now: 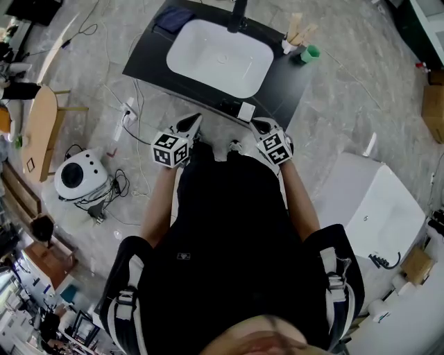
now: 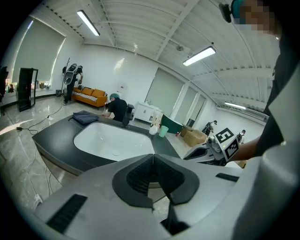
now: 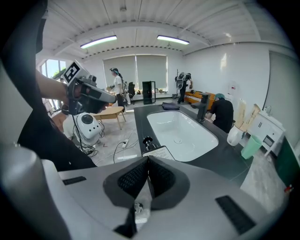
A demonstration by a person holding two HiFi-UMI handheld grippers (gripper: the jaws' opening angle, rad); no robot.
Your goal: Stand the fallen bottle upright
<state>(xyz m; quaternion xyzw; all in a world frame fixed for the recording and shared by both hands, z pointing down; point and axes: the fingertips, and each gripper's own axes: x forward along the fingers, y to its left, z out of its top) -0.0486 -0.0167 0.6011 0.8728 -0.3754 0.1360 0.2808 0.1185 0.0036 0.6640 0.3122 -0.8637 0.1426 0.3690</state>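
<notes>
The fallen bottle [image 1: 239, 110] lies on its side at the front edge of the dark counter [image 1: 149, 62], just before the white sink [image 1: 208, 62]. In the right gripper view the bottle [image 3: 158, 152] shows a white label and a black pump top, straight beyond the jaws. My right gripper [image 1: 260, 125] is shut and empty, a short way to the right of the bottle. My left gripper [image 1: 192, 124] is also shut and empty, to the bottle's left over the floor by the counter's edge. The left gripper view does not show the bottle.
A black faucet [image 1: 238, 17], a dark folded cloth [image 1: 173, 19], a green cup [image 1: 310, 53] and a white holder with wooden utensils [image 1: 295, 35] stand round the sink. On the floor are a white round machine [image 1: 80, 173] with cables at left and a white tub [image 1: 378, 208] at right.
</notes>
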